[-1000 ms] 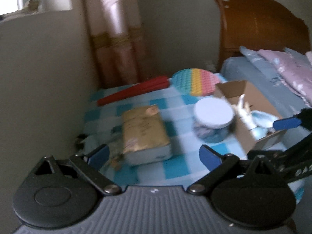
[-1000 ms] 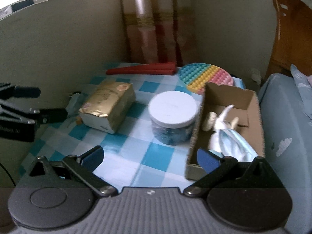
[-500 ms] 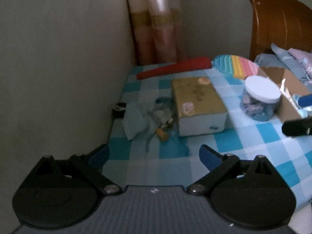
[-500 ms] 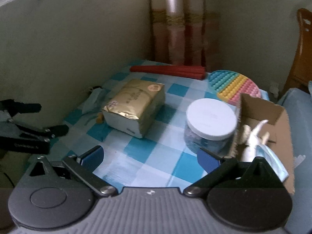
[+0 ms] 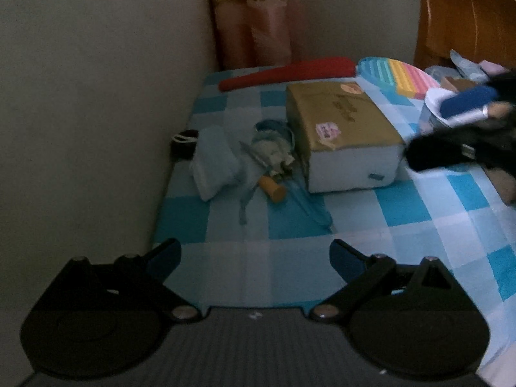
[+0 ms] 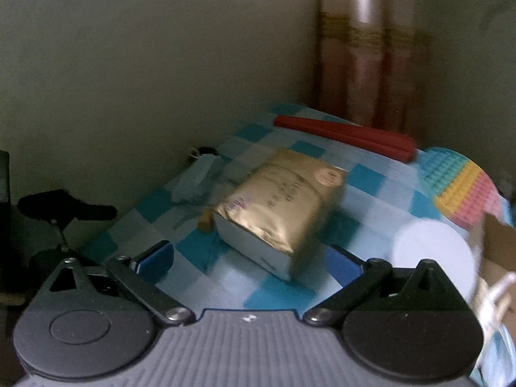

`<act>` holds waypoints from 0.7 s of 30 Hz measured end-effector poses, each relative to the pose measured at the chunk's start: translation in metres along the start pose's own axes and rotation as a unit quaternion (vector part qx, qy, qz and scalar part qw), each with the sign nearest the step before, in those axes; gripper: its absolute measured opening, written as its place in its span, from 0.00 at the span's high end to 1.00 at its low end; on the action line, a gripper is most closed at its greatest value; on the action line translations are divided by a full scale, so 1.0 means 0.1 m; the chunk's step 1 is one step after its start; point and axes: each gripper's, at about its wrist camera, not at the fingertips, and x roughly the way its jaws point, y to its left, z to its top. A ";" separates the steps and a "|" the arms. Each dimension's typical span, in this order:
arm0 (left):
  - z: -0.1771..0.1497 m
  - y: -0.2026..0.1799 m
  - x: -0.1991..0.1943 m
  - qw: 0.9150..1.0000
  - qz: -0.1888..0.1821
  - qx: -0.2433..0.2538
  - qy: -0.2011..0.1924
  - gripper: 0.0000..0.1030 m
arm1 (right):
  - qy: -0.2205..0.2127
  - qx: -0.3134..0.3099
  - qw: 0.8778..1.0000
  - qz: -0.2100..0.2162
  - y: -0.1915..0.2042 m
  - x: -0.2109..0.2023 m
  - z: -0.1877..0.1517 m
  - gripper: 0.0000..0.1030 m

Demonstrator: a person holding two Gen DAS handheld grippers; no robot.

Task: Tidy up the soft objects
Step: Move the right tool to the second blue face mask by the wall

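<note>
While the soft items, a folded blue cloth (image 5: 214, 164) and a tangle of small fabric pieces (image 5: 274, 151), lie loose near the wall edge of the checked table (image 5: 403, 206), just beside the gold tissue pack (image 5: 342, 132), the sorting appears barely begun. Neither is gripped. The cardboard box (image 6: 498, 245) at the opposite edge looks the likely destination; that is a judgement. The left gripper (image 5: 254, 256) hangs spread and empty short of the cloth. The right gripper (image 6: 248, 261) is likewise spread, empty, facing the pack. Compared with a second ago, both views have swung toward the wall side, and the white-lidded jar (image 6: 432, 258) has slid to the frame edge.
</note>
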 end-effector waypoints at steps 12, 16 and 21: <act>-0.09 0.07 0.00 1.000 0.003 0.020 0.003 0.05 | 0.016 -0.065 0.994 0.086 0.34 0.76 0.59 0.20; -0.14 0.13 -0.02 1.000 -0.001 0.016 0.009 0.05 | 0.038 -0.078 0.992 0.089 0.51 1.06 0.71 0.31; -0.19 0.16 -0.02 1.000 0.002 0.017 0.014 0.05 | 0.054 -0.084 0.992 0.079 0.68 1.33 0.76 0.36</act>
